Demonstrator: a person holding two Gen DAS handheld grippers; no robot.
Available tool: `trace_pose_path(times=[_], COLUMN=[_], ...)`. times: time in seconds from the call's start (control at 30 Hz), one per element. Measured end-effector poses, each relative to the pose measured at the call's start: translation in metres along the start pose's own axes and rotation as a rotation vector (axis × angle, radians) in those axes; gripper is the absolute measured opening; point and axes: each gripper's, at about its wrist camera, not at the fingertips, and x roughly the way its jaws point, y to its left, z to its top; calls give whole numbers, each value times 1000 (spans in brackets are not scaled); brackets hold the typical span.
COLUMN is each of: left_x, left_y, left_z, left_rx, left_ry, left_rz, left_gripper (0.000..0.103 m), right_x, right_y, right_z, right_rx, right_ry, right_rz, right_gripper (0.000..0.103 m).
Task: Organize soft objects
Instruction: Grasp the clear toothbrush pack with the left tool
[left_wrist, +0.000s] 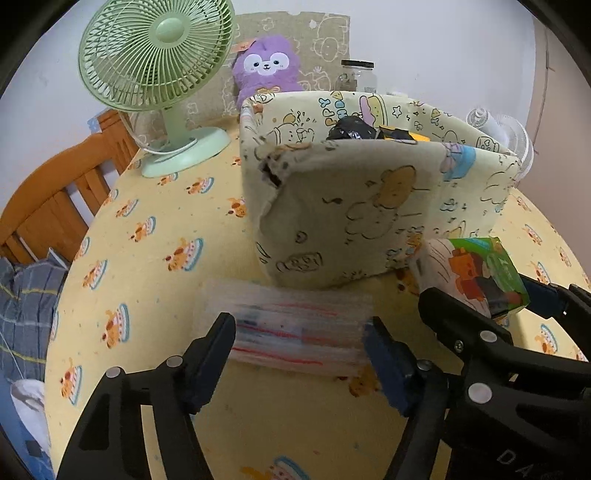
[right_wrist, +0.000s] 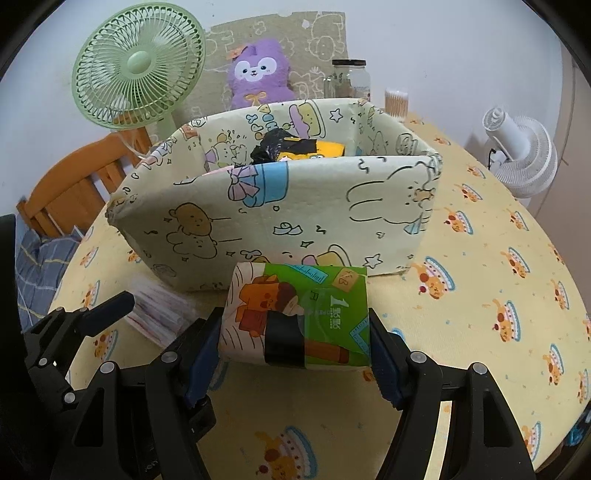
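Observation:
A cream cartoon-print fabric bin (left_wrist: 369, 206) (right_wrist: 280, 218) stands mid-table with black and yellow items (right_wrist: 295, 149) inside. My left gripper (left_wrist: 301, 341) has its pads against both ends of a clear bag with red and blue stripes (left_wrist: 291, 325), which lies on the table before the bin; the bag shows at the left in the right wrist view (right_wrist: 159, 314). My right gripper (right_wrist: 295, 332) is shut on a green tissue pack (right_wrist: 295, 317) with a cartoon dog, just in front of the bin; the pack shows in the left wrist view (left_wrist: 476, 277).
A green desk fan (left_wrist: 155, 66) (right_wrist: 136, 66) stands back left. A purple plush (left_wrist: 264, 66) (right_wrist: 258, 74) and a glass jar (right_wrist: 349, 79) sit behind the bin. A white fan (right_wrist: 521, 155) stands at the right. An orange wooden chair (left_wrist: 59, 199) is left of the table.

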Motion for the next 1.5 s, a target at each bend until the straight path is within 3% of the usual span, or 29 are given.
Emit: trace_pose_path(times=[0.37, 0.5, 0.6, 0.73, 1.0, 1.2, 1.37, 1.5], left_x=[-7, -17, -21, -22, -12, -2, 11, 21], left_y=[-9, -12, -14, -16, -15, -23, -17, -5], left_z=[-17, -21, -20, -17, -2, 9, 14, 15], left_rx=[-47, -71, -100, -134, -205, -174, -197, -240], left_ry=[40, 19, 11, -2, 3, -20, 0, 31], left_rz=[-31, -7, 26, 72, 115, 184, 179, 231], left_gripper=[59, 60, 75, 82, 85, 87, 91, 91], right_x=[-11, -17, -21, -25, -22, -9, 0, 4], right_y=[-1, -1, -2, -4, -13, -22, -25, -21], right_z=[-15, -19, -18, -14, 3, 11, 17, 20], right_rx=[-45, -61, -68, -75, -64, -45, -30, -40], right_ry=[16, 10, -1, -13, -18, -6, -2, 3], right_rz=[46, 59, 59, 55, 33, 12, 9, 19], right_gripper=[74, 74, 74, 74, 74, 74, 74, 73])
